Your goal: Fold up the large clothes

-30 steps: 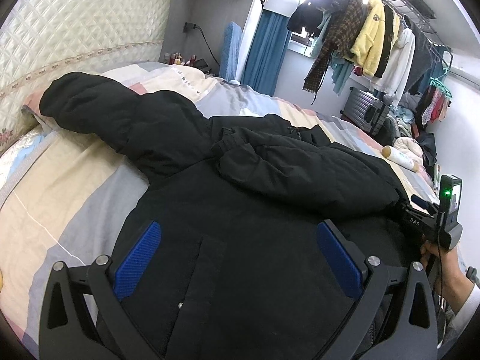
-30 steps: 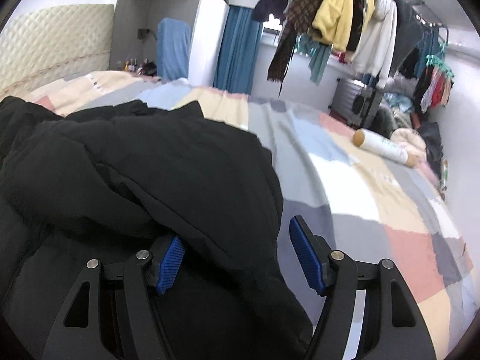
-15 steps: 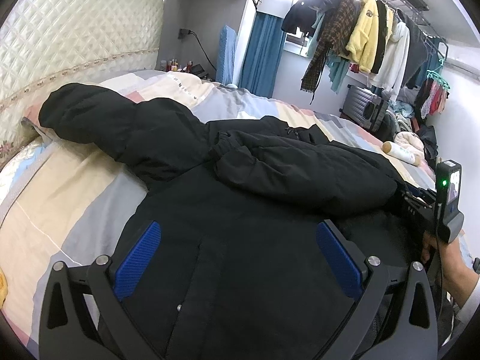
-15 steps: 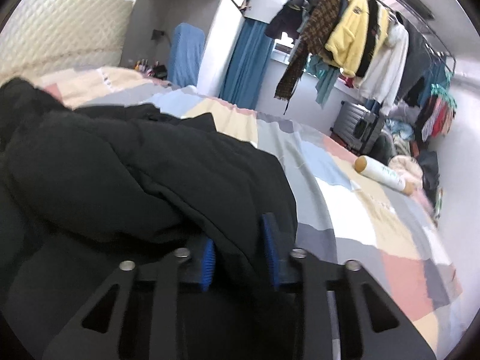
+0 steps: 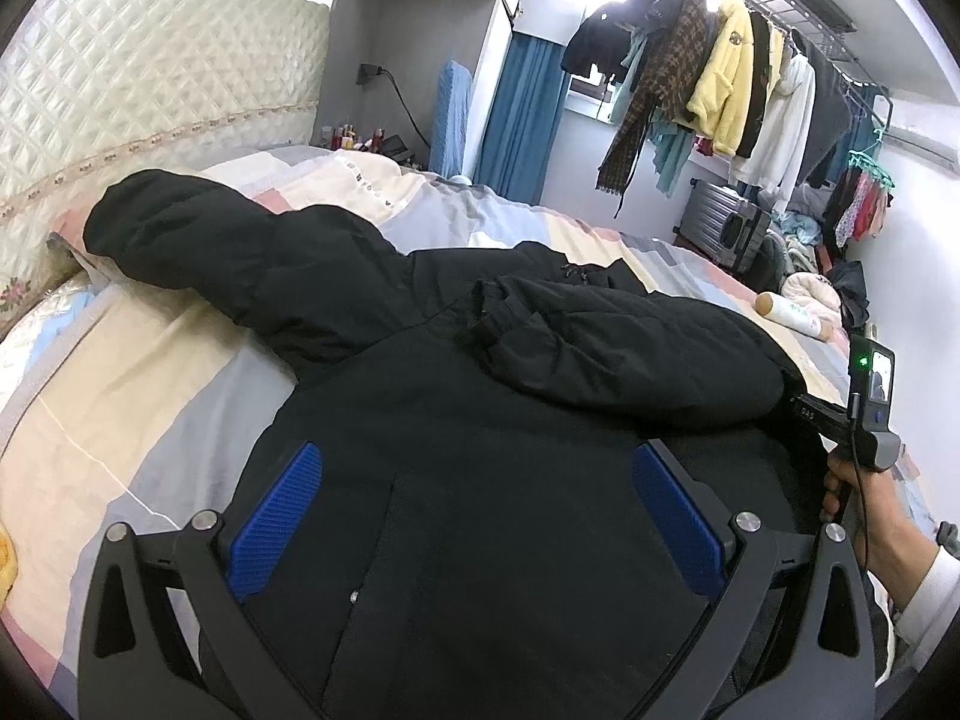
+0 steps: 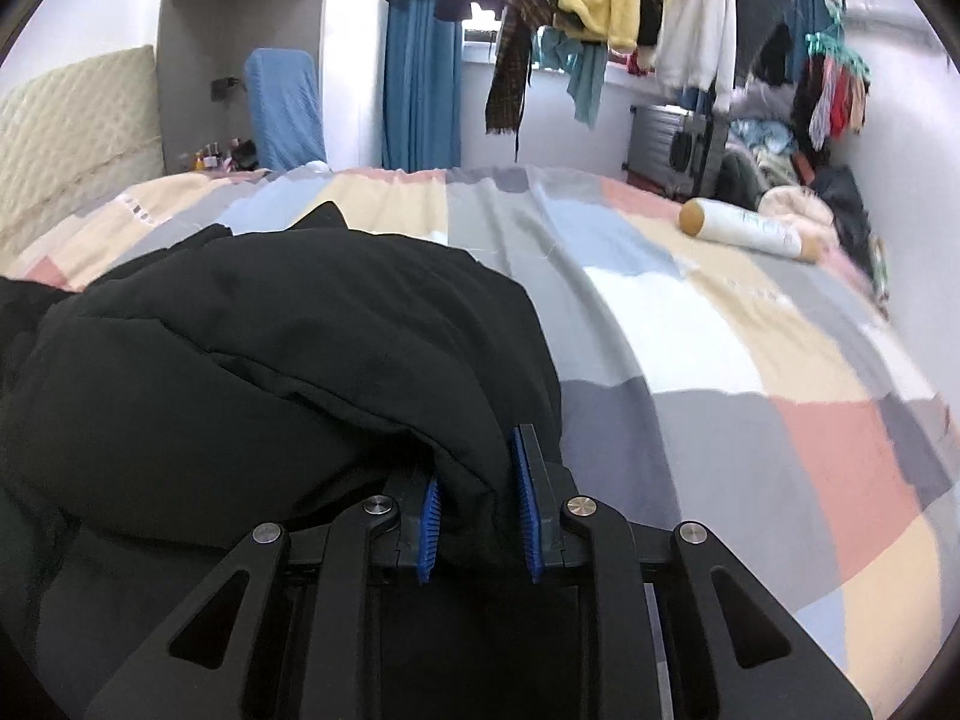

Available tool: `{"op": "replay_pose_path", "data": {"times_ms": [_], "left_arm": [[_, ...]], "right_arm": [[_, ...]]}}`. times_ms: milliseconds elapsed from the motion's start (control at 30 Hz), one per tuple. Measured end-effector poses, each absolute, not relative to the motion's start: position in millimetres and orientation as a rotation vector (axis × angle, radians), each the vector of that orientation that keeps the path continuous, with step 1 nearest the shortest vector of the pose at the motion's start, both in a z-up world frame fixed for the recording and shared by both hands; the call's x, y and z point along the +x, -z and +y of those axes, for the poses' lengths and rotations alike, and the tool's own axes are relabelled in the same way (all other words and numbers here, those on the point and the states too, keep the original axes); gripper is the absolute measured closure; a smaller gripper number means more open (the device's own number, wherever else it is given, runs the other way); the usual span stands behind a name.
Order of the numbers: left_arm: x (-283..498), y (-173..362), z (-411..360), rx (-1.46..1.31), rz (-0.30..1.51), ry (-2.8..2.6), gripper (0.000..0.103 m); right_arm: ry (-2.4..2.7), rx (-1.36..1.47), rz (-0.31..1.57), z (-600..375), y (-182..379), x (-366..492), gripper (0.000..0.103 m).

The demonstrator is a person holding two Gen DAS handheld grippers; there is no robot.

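Pinching the black jacket [image 6: 288, 360], right tongs [image 6: 477, 513] face a white bottle [image 6: 747, 233].

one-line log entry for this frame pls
stage: folding black jacket on bed | right gripper: shut on jacket's right edge | left gripper: open above jacket front | far sleeve: unfolded

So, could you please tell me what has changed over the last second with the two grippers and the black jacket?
The right gripper closed: its jaws, wide open a second ago, now pinch the right-hand edge of the black jacket and have lifted slightly. The left gripper stays open above the jacket's lower body. The jacket lies as before, one sleeve folded across it, the other stretched toward the headboard.
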State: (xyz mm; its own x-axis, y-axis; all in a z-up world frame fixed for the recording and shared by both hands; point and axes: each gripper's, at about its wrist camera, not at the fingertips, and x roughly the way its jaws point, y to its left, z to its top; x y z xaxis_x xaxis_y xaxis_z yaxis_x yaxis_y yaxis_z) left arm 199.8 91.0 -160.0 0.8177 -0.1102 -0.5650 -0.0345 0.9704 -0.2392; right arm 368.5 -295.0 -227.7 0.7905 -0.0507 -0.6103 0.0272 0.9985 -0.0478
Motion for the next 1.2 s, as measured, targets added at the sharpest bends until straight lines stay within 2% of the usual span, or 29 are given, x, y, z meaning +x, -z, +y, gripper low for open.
{"op": "replay_pose_path", "data": {"times_ms": [100, 167, 333, 533, 800, 1200], "left_arm": [[194, 154, 90, -0.253, 0.609, 0.044, 0.000], [187, 149, 88, -0.252, 0.592, 0.045, 0.000], [176, 136, 80, -0.186, 0.575, 0.021, 0.000], [155, 124, 74, -0.192, 0.540, 0.050, 0.000], [121, 110, 55, -0.159, 0.451, 0.090, 0.000], [107, 110, 42, -0.112, 0.395, 0.080, 0.000]], "right_arm": [[0.015, 0.005, 0.667, -294, 221, 357, 0.078], [-0.029, 0.043, 0.665, -293, 211, 345, 0.068], [-0.099, 0.066, 0.664, -278, 190, 309, 0.068], [-0.144, 0.060, 0.577, -259, 150, 259, 0.068], [-0.217, 0.082, 0.516, -238, 124, 193, 0.068], [-0.308, 0.109, 0.478, -225, 123, 107, 0.068]]}}
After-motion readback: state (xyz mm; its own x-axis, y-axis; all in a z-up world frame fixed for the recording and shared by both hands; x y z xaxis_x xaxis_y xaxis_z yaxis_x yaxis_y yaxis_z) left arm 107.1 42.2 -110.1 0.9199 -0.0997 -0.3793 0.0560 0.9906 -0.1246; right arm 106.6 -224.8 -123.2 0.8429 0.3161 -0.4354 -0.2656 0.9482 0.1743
